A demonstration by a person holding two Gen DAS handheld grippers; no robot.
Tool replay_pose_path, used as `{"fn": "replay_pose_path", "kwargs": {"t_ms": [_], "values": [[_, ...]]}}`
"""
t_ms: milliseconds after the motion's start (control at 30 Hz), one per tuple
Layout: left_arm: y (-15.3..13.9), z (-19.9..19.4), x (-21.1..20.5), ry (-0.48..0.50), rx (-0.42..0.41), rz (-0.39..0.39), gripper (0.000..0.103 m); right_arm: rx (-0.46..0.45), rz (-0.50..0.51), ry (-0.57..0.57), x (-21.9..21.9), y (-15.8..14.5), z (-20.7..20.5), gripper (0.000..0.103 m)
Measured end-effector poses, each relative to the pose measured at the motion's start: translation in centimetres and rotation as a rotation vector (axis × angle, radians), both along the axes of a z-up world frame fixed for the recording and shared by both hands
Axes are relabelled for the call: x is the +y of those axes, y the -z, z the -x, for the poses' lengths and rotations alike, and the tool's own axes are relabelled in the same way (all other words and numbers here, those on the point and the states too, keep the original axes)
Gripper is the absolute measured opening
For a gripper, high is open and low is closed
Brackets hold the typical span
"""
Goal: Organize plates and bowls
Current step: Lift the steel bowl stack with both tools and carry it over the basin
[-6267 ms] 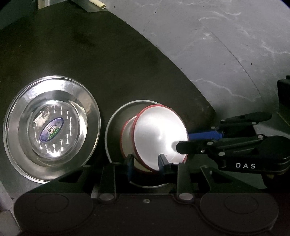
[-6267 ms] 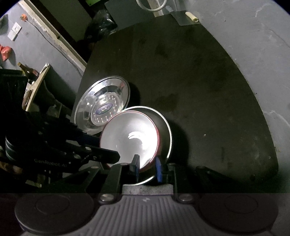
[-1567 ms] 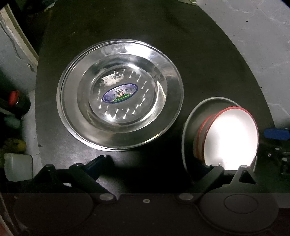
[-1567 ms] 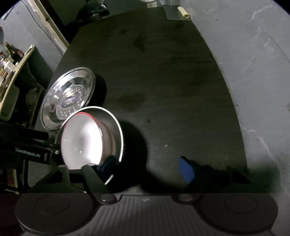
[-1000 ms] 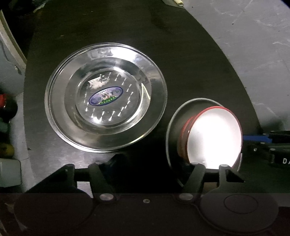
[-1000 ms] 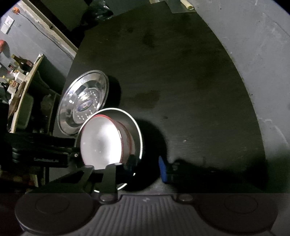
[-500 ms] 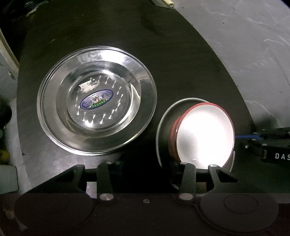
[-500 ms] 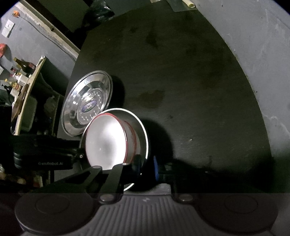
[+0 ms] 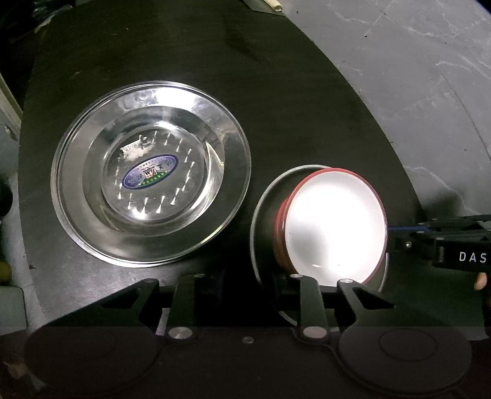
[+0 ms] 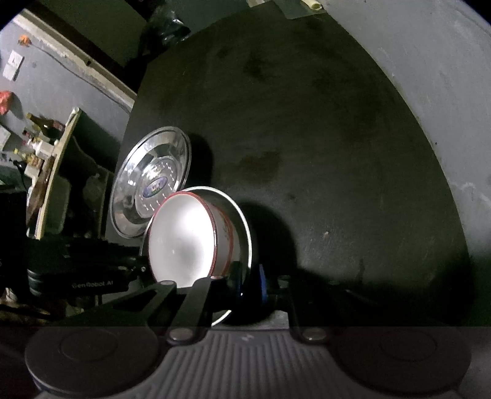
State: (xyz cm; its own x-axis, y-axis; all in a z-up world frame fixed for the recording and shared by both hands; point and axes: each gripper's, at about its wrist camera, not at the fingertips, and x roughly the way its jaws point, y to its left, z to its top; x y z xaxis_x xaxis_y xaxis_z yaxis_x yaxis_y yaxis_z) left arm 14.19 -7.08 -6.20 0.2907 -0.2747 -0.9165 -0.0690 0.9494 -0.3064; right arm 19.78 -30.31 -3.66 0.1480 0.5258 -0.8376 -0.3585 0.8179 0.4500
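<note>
Two nested white bowls with red rims (image 9: 334,227) (image 10: 184,236) sit in a small steel plate (image 9: 260,214) (image 10: 242,224) on the dark round table (image 9: 276,92). A large steel plate with a blue sticker (image 9: 150,196) (image 10: 153,184) lies to its left. My left gripper (image 9: 245,277) straddles the small plate's near-left rim; its jaws are closing and the pads stand clear of the metal. My right gripper (image 10: 245,276) (image 9: 396,233) is shut on the small plate's right rim, blue pad against its outside.
Grey marbled floor (image 9: 429,61) curves round the table's right side. A shelf with bottles (image 10: 46,153) stands beyond the table's left edge. A small cream stick (image 9: 273,3) lies at the far edge. A person's fingertip (image 9: 480,280) shows behind the right gripper.
Both grippers let go of the bowls and opened. The right jaws have since shut on the small plate's rim. The left jaws have narrowed around its near-left rim.
</note>
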Motion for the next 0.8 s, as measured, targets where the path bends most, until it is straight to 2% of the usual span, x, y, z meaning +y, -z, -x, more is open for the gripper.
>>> {"fn": "replay_pose_path", "kwargs": {"t_ms": [200,300,400,633,800], "values": [[0.05,0.1,0.17,-0.003,0.001,0.005,0.027,0.003,-0.012,0.003,-0.06,0.24,0.0,0.014],[0.09,0.12,0.08,0.008,-0.005,0.019,0.018,-0.002,-0.005,-0.004,0.0,0.16,-0.02,0.013],[0.06,0.1,-0.15,0.021,-0.009,0.019,0.014,0.003,-0.009,-0.002,-0.17,0.13,-0.06,0.013],[0.1,0.36,0.23,0.025,-0.017,0.026,0.014,0.027,-0.016,0.005,-0.17,0.7,-0.1,0.017],[0.12,0.36,-0.04,0.027,-0.019,0.025,0.014,0.014,0.0,0.001,0.21,0.77,0.03,0.016]]}}
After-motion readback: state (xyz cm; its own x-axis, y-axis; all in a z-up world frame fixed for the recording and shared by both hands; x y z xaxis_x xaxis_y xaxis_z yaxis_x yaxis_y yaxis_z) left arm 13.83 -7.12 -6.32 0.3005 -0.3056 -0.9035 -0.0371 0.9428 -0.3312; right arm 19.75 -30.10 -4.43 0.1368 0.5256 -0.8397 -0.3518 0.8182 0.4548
